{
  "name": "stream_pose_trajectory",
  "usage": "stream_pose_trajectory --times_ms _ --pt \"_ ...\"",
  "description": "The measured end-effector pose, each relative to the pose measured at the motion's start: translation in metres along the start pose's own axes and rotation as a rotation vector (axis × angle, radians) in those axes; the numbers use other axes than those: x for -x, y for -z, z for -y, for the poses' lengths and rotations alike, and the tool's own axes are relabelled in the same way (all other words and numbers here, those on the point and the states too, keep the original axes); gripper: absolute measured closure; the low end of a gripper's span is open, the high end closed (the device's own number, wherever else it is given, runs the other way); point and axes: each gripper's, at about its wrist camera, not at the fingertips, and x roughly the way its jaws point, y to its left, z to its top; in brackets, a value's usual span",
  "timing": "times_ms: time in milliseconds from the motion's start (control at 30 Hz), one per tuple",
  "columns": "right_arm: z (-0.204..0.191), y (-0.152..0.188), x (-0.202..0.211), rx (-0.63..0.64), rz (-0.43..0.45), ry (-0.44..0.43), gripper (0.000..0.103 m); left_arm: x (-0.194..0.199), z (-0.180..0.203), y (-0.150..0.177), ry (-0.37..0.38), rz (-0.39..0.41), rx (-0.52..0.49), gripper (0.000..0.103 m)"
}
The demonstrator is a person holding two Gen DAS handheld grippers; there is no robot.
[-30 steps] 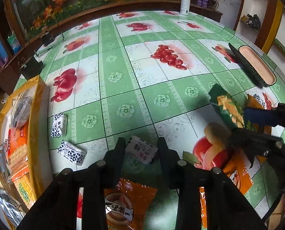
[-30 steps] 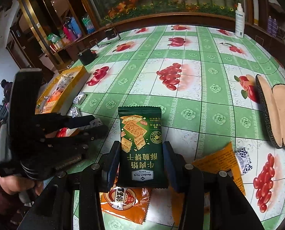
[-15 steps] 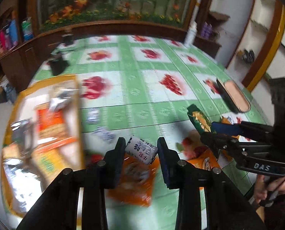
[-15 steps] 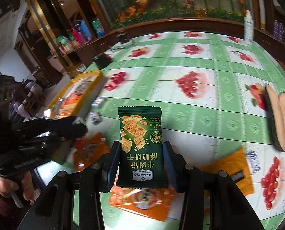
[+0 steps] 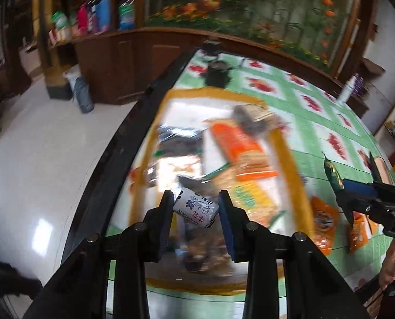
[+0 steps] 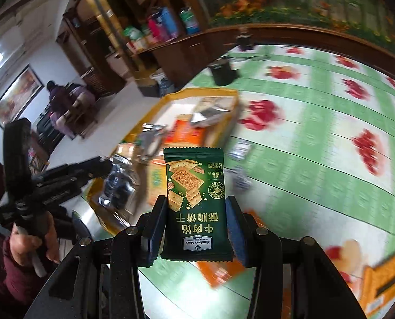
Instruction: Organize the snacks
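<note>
My left gripper is shut on a small white snack packet with dark print and holds it above the yellow-rimmed tray, which holds several snack packs. My right gripper is shut on a green cracker packet, held upright above the table, to the right of the tray. The right gripper and its green packet show at the right of the left wrist view. The left gripper shows at the left of the right wrist view, over the tray.
Orange snack bags lie on the green fruit-print tablecloth beside the tray. Two small white packets lie on the cloth near the tray. A dark pot stands beyond the tray. The table edge drops to the floor at the left.
My left gripper has lifted the white packet off the table and swung left over the tray. My right gripper has also swung left towards the tray, still holding the green packet.
</note>
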Motion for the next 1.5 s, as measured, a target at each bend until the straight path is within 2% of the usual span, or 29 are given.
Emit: stream_pose_trajectory --times_ms 133,233,367,467,533,600,700,833,900,967,1100,1300,1500 --pt "-0.022 -0.016 -0.035 0.023 -0.047 -0.008 0.055 -0.009 -0.019 0.003 0.011 0.001 0.032 0.069" --pt "-0.035 -0.028 -0.063 0.038 -0.083 0.007 0.055 -0.015 -0.020 0.000 -0.016 -0.004 0.023 0.069" --pt "-0.045 -0.043 -0.093 0.051 -0.113 0.036 0.055 -0.022 -0.021 -0.003 0.003 -0.011 0.015 0.067" --pt "-0.049 -0.055 -0.109 0.062 -0.121 0.079 0.055 -0.026 -0.022 -0.004 0.021 -0.013 0.018 0.056" --pt "-0.049 -0.064 -0.117 0.068 -0.118 0.105 0.055 -0.030 -0.021 -0.003 0.071 -0.039 0.025 0.041" --pt "-0.049 -0.075 -0.126 0.059 -0.122 0.119 0.055 -0.030 -0.014 0.001 0.098 -0.040 0.005 0.039" --pt "-0.049 -0.089 -0.137 0.057 -0.125 0.151 0.055 -0.029 -0.001 0.007 0.112 -0.039 -0.022 0.031" --pt "-0.050 -0.098 -0.146 0.056 -0.115 0.154 0.054 -0.022 -0.003 0.009 0.128 -0.030 0.007 0.031" --pt "-0.046 -0.098 -0.141 0.011 -0.096 0.107 0.051 -0.013 -0.009 0.011 0.143 -0.012 0.034 0.031" --pt "-0.042 -0.096 -0.130 -0.028 -0.065 0.060 0.051 -0.005 -0.014 0.012 0.124 0.010 0.050 0.029" --pt "-0.040 -0.088 -0.096 -0.042 0.006 0.059 0.051 0.014 -0.014 0.016 0.077 0.052 0.058 0.028" --pt "-0.024 -0.056 -0.037 -0.083 0.098 0.064 0.047 0.038 0.017 0.022 -0.077 0.126 -0.043 0.023" --pt "0.007 -0.012 0.012 -0.144 0.151 0.111 0.047 0.057 0.058 0.032 -0.135 0.176 -0.164 0.021"
